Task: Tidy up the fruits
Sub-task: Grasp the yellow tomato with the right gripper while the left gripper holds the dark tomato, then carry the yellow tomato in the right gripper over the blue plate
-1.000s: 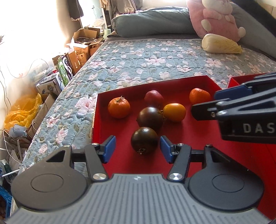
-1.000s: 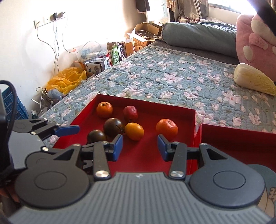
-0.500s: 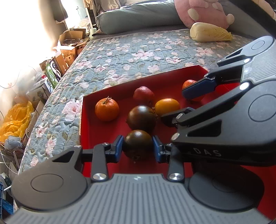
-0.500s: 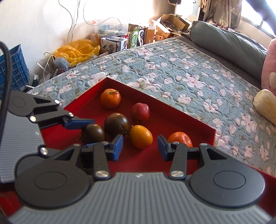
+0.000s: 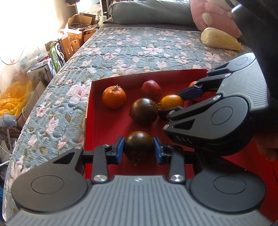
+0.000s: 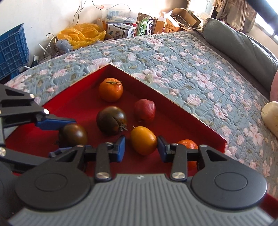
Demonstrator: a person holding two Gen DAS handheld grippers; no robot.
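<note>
A red tray (image 5: 107, 125) on the bed holds several fruits. My left gripper (image 5: 139, 150) is shut on a dark tomato (image 5: 139, 145), which also shows in the right wrist view (image 6: 74, 134). My right gripper (image 6: 140, 147) is open, its pads on either side of a yellow tomato (image 6: 143, 140), not touching it; in the left wrist view the gripper (image 5: 173, 102) straddles that yellow tomato (image 5: 171, 103). A second dark tomato (image 5: 143, 111), an orange mandarin (image 5: 113, 96) and a red fruit (image 5: 150, 87) lie behind. Another mandarin (image 6: 188, 144) sits partly hidden behind my right finger.
The tray sits on a flowered blue quilt (image 5: 139, 47). A pale cabbage (image 5: 220, 39), a grey pillow (image 5: 149, 12) and a pink plush toy (image 5: 213, 15) lie at the bed's far end. Cardboard boxes (image 5: 73, 38), a yellow bag (image 6: 83, 34) and a blue crate (image 6: 12, 48) stand beside the bed.
My left gripper closed on the near dark tomato. My right gripper moved down and forward until its open pads flank the yellow tomato.
</note>
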